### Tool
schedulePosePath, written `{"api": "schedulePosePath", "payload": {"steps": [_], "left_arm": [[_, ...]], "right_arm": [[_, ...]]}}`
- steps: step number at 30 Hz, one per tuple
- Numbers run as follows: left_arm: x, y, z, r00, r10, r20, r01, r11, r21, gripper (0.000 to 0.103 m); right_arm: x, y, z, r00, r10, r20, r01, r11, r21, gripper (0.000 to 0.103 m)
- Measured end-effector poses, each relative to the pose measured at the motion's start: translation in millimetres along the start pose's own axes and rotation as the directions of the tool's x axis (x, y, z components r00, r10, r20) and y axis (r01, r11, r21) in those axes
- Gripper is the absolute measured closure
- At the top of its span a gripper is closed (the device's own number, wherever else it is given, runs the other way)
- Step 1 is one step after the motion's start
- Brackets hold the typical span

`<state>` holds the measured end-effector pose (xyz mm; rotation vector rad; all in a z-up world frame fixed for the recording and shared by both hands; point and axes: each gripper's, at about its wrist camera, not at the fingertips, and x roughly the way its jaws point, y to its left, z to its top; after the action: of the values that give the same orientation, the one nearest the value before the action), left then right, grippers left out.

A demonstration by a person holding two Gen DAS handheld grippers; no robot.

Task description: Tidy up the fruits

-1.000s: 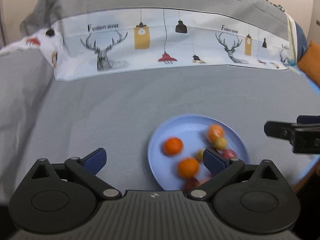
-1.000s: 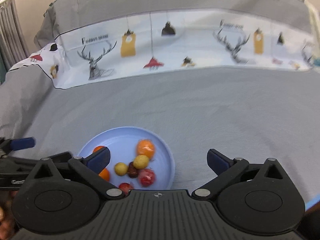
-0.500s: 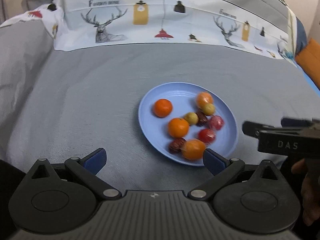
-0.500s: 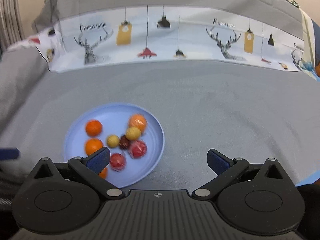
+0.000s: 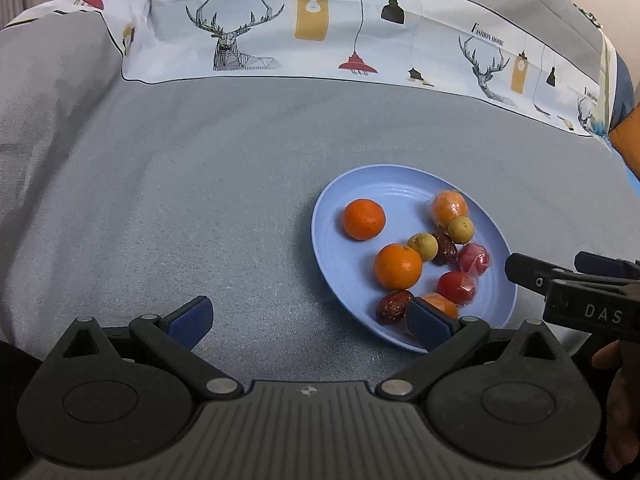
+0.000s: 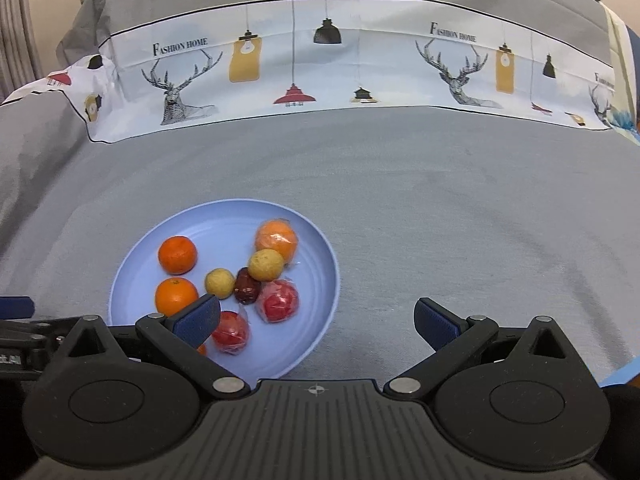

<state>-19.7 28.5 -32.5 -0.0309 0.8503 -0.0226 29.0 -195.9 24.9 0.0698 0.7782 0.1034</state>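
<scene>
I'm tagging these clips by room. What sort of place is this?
Probably a home, perhaps a bed or sofa: a soft grey fabric surface, a printed cloth with deer, lamps and "Fashion Home", and a blue plate of fruit on top.

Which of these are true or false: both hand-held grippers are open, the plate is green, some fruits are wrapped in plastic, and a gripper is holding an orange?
1. Both the left hand-held gripper and the right hand-held gripper are open. True.
2. The plate is green. False: it is light blue.
3. Some fruits are plastic-wrapped. True: the wrapped red fruit is one.
4. A gripper holds an orange. False: the orange lies on the plate.
</scene>
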Motion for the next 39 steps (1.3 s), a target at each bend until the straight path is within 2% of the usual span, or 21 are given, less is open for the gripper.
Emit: {"api": "schedulePosePath", "payload": {"steps": [11, 39], "left_arm": [[7, -2, 0, 1.000, 0.026, -0.008, -0.026, 1.000, 0.009, 0.001], [11, -7, -2, 1.000, 0.015, -0.017, -0.014, 0.999, 0.033, 0.001]], "right_arm": [[0, 11, -2, 1.000, 0.019, 0.018, -0.018, 0.997, -0.071, 0.001], [-1, 13, -5, 1.000, 0.019, 0.020, -0.017, 0.996, -0.088, 0.001]]}}
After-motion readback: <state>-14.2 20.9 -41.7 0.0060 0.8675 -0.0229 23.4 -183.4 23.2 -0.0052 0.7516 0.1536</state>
